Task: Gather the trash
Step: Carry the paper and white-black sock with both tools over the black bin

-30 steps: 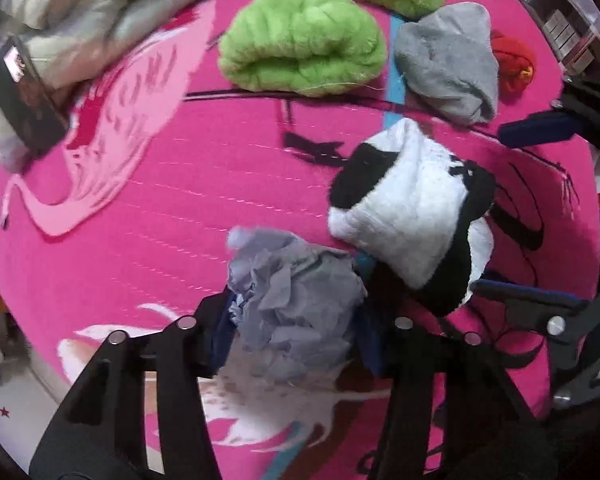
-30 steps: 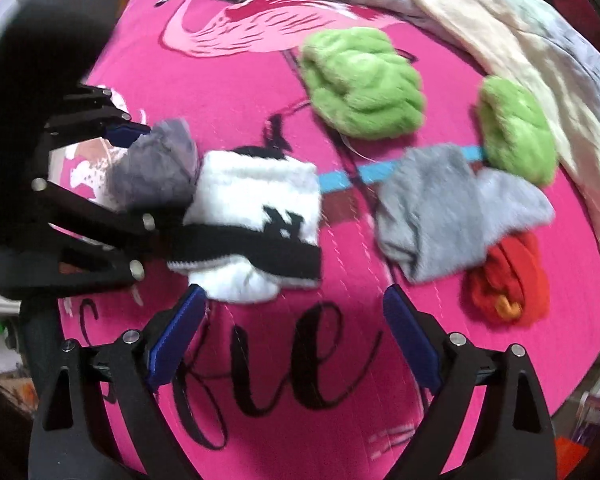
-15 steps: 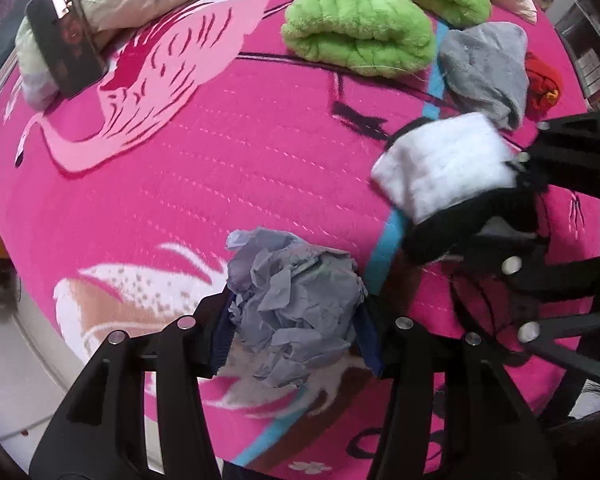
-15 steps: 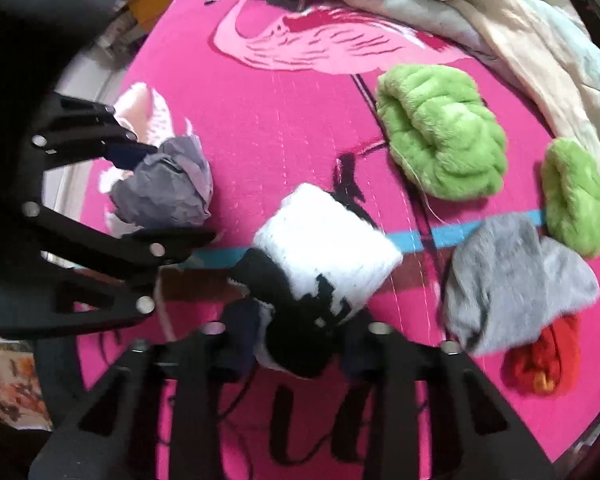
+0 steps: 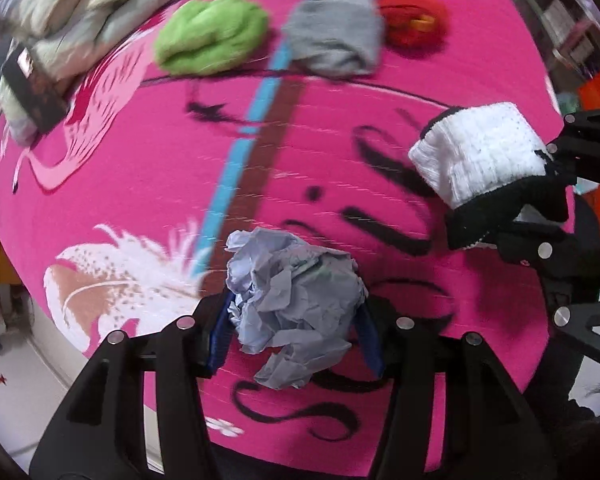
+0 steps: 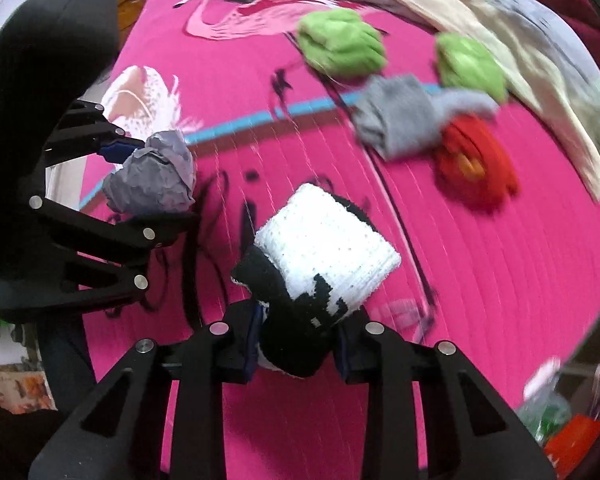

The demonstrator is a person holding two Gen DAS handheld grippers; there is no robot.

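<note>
Both your grippers now carry loads above the pink flamingo-print bedspread [image 5: 148, 184]: left gripper [image 5: 296, 332] clamping crumpled grey-blue paper [image 5: 292, 308], right gripper [image 6: 296, 340], newly closed, gripping a rolled black-and-white sock [image 6: 324, 268].

I'm seeing bright, even light, strong fisheye bending at dark corners, motion smear across the far bedspread [image 5: 148, 184], nearer parts sharp

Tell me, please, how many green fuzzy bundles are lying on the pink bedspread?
2: the larger green bundle lies beyond the grey sock; the smaller green bundle rests beside the pale blanket. More could hide under it.
</note>
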